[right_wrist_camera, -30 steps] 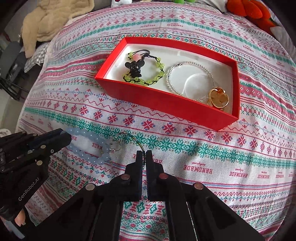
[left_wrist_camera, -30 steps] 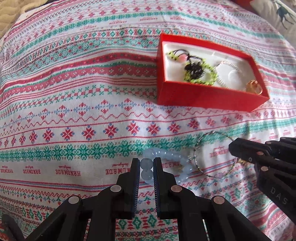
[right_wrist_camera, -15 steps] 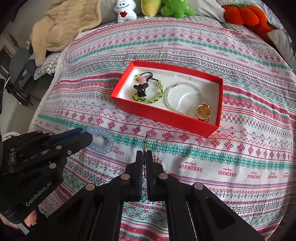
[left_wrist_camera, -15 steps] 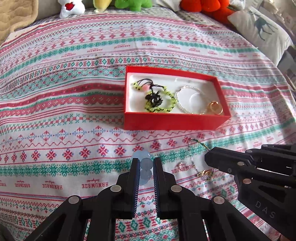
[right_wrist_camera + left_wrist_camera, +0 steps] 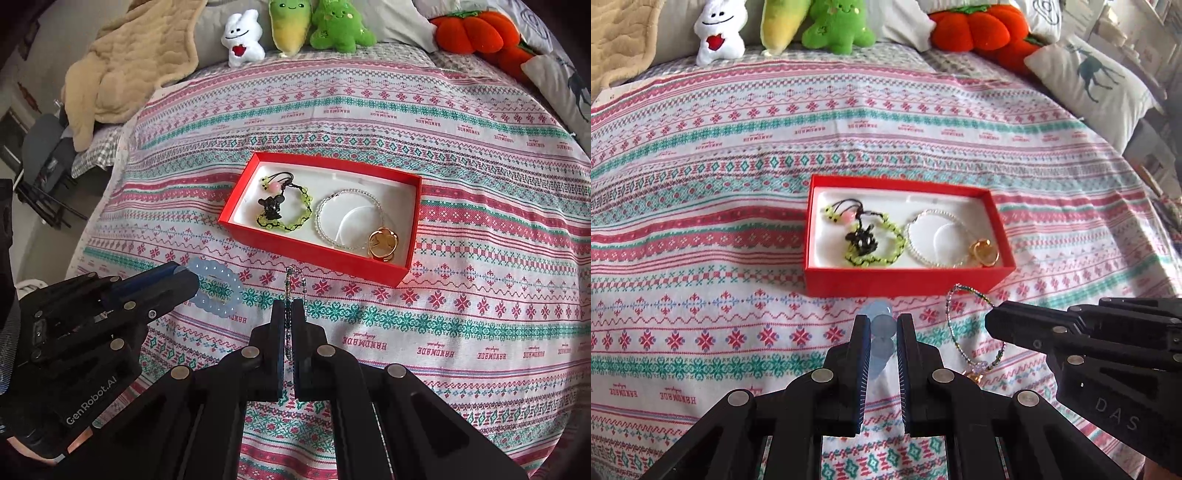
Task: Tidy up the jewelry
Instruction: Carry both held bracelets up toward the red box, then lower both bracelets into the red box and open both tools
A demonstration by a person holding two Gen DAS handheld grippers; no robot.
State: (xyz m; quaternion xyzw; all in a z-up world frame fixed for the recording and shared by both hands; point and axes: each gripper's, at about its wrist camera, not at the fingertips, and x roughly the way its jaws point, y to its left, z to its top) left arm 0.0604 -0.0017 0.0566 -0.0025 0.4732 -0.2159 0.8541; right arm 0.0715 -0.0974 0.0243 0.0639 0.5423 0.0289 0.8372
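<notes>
We held the left gripper [image 5: 880, 325] clamped on a pale blue bead bracelet [image 5: 218, 291], its pads pressing a few beads between them while the rest of the loop hung free above the patterned bedspread [image 5: 701, 258]. Our right gripper [image 5: 290, 314] had its jaws pressed together on a thin dark beaded bracelet [image 5: 975, 325], which dangled from the tips with a small gold charm [image 5: 973, 374] at its low end. Both pieces were lifted clear of the cloth, just in front of the near wall of the red box [image 5: 905, 282].

The box sat open on the bedspread with a white lining. Inside, at its left, lay a green beaded bracelet [image 5: 875, 243] with black cord and a black charm; beside it to the right lay a clear beaded bracelet [image 5: 934, 240], and a gold ring [image 5: 984, 253] rested at the right end, touching that bracelet.

Along the far edge of the bed we saw a white plush toy [image 5: 242, 38], a yellow plush [image 5: 288, 26], a green plush [image 5: 338, 27] and an orange pumpkin plush [image 5: 476, 31]. A beige blanket [image 5: 129, 62] lay heaped at the far left.
</notes>
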